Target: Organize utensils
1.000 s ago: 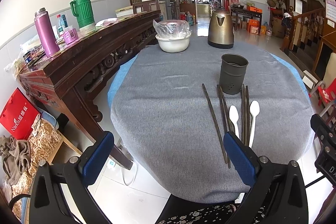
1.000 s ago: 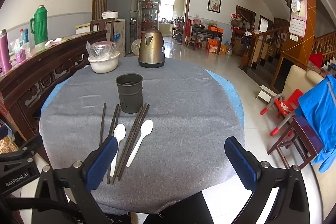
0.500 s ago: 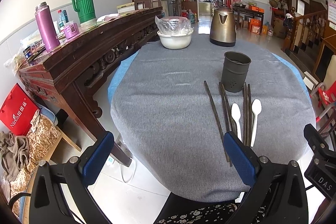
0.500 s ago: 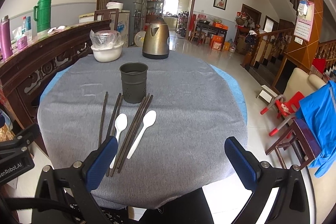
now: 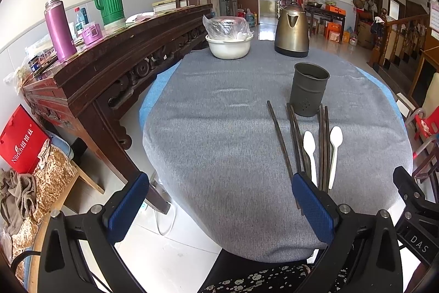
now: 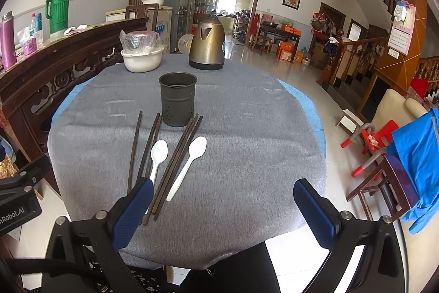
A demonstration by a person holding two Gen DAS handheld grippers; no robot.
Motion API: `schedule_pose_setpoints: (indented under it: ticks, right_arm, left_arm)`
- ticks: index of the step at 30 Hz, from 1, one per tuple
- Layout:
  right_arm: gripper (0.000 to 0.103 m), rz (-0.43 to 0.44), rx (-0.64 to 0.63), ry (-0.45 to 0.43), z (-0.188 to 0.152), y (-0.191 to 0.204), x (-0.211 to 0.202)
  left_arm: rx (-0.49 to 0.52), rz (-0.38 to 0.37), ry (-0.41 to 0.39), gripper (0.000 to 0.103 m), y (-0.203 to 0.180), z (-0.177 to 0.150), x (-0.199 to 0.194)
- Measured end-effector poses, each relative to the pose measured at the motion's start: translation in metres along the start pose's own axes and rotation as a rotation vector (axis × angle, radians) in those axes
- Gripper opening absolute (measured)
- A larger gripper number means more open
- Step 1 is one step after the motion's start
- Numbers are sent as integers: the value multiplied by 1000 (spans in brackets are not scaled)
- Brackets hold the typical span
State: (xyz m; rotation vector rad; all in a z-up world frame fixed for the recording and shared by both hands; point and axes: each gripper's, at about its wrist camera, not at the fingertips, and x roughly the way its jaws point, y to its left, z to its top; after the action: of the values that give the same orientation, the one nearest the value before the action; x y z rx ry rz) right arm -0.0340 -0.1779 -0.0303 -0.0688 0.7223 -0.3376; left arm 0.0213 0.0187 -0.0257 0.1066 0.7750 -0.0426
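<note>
Since every utensil lies flat on the grey tablecloth (image 5: 219,144) and the dark perforated utensil holder (image 5: 310,92) shows nothing standing in it, the task reads as not yet begun; all sorting is left.

Left to right in the left wrist view: single dark chopstick (image 5: 279,139) apart from the rest; pair of chopsticks (image 5: 295,139) touching each other; first white plastic spoon (image 5: 310,147), bowl toward the holder; further bundle of chopsticks (image 5: 324,144); second white spoon (image 5: 335,142) just beside it. The holder stands upright just beyond the chopstick tips.

Left gripper (image 5: 219,208): jaws spread wide, nothing held, hovering over the near table edge, its right pad over the near chopstick ends. Right gripper (image 6: 223,210): jaws equally wide, nothing held, left pad above the spoon and chopstick handles.

Readable writing: red bag (image 5: 20,140) on the floor at left, white Latin letters, roughly "Niirch", plus Chinese characters I cannot resolve. Other gripper's body, seen in each view: "DAS" (left wrist view), "nRobot.AI", cut off (right wrist view). Wall calendar (image 6: 400,29) too small to read.
</note>
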Motion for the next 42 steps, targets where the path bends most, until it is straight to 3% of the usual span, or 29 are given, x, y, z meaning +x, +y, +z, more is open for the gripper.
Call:
schedule_pose_setpoints:
  ticks: [11, 16, 18, 19, 21, 24, 30, 33, 38, 42]
  right_arm:
    - [102, 8, -15, 46, -4, 2, 17]
    - [102, 83, 56, 68, 9, -16, 49]
    - [101, 185, 125, 134, 21, -30, 79]
    - [99, 227, 156, 167, 25, -35, 93]
    - [82, 319, 237, 237, 34, -46, 125]
    - [65, 363, 300, 296, 42, -53, 157]
    - [46, 465, 378, 390, 50, -47, 199]
    - [45, 463, 409, 438, 52, -40, 219]
    - [45, 441, 425, 508, 49, -31, 246]
    - [46, 441, 424, 509, 53, -27, 252]
  left_arm:
    - [-1, -6, 18, 103, 0, -1, 7]
    - [2, -42, 53, 103, -1, 9, 25]
    - [-7, -57, 78, 103, 0, 15, 40]
    - [-11, -67, 94, 103, 1, 20, 50]
    - [-15, -87, 110, 103, 2, 25, 65]
    - [-41, -127, 148, 101, 4, 34, 88]
    - [-60, -207, 243, 74, -4, 50, 137]
    - [-71, -242, 289, 67, -9, 57, 160]
    - [-80, -273, 339, 67, -17, 71, 189]
    - [-78, -323, 373, 67, -24, 72, 195]
